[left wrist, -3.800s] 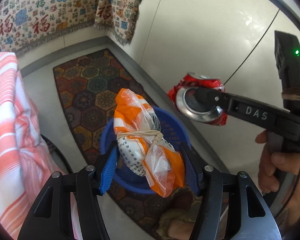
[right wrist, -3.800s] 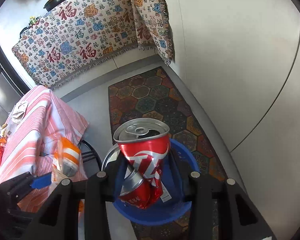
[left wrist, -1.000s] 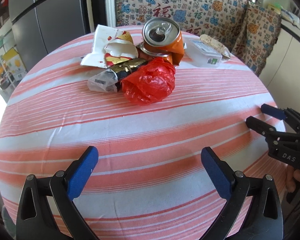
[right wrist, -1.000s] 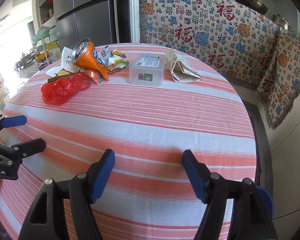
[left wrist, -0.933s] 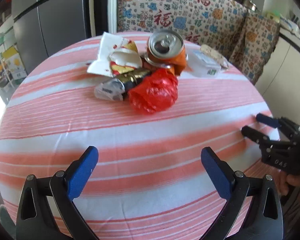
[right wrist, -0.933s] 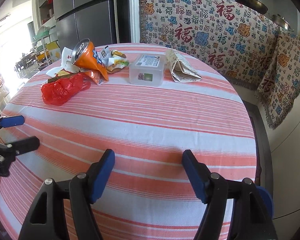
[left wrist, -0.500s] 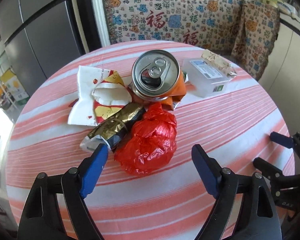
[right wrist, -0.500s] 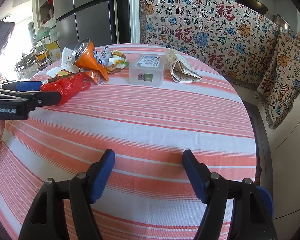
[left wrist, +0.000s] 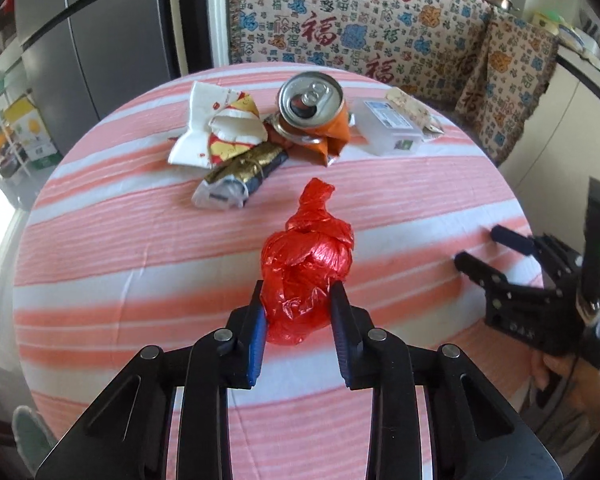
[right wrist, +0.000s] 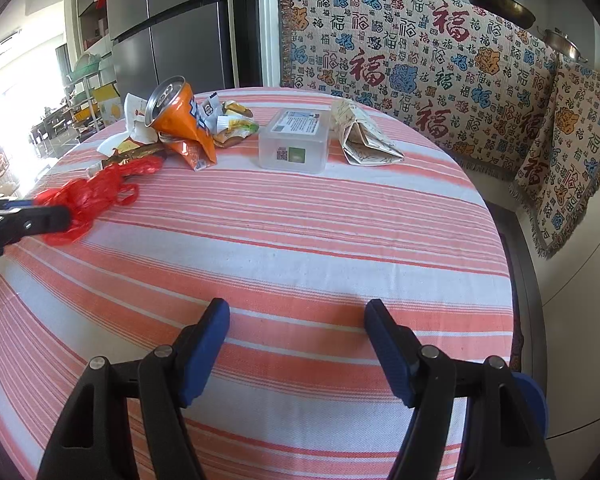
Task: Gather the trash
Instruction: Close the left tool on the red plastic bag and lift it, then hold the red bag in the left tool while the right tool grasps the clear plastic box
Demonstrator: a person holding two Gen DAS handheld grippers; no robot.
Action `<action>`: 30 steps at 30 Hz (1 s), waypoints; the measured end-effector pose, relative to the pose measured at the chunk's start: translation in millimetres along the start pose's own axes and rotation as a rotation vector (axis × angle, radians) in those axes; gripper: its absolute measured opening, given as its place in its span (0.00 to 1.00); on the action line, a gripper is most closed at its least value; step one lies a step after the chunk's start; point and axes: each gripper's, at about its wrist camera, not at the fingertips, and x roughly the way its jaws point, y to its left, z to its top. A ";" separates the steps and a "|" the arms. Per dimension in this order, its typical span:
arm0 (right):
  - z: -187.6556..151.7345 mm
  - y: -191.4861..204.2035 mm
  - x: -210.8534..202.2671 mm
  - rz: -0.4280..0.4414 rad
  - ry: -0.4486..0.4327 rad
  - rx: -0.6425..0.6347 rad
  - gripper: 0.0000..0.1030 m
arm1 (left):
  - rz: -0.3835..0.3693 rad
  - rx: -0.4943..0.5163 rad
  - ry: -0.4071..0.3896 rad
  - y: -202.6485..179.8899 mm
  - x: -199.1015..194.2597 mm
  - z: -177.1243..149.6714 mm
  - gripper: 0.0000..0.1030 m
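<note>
I am looking down a round table covered in an orange-and-white striped cloth (left wrist: 140, 240). My left gripper (left wrist: 298, 328) has its 2 blue-padded fingers closed on a crumpled red plastic bag (left wrist: 306, 276), pinching its lower part from both sides. The bag's knotted top points toward the far side of the table. From the left wrist view the bag looks lifted just off the cloth, though I cannot be sure it has cleared it.

My right gripper (right wrist: 298, 344) is spread wide and holds nothing. It hovers over the near right part of the table, well apart from the bag.

The rest of the trash sits in a loose pile at the far side. A crushed orange can (left wrist: 312, 112) lies tilted with its open top facing me. To its left is a torn white paper wrapper (left wrist: 216, 128). Just in front of that lies a gold foil wrapper (left wrist: 240, 176). To the right of the can stands a clear plastic box (right wrist: 294, 146), and a folded paper bag (right wrist: 360, 140) lies just beside the box on its right.
</note>
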 end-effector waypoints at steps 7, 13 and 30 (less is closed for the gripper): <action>-0.7 -0.3 0.0 0.000 0.000 0.000 0.70 | -0.068 0.061 0.050 -6.7 3.7 -20.3 0.77; -1.2 -0.5 -0.1 0.001 -0.001 0.000 0.70 | -0.108 0.110 0.093 -13.3 29.2 -3.4 0.83; 19.0 -53.1 2.8 -0.064 0.031 0.107 0.70 | 0.044 -0.016 -0.033 24.2 42.7 -3.0 0.47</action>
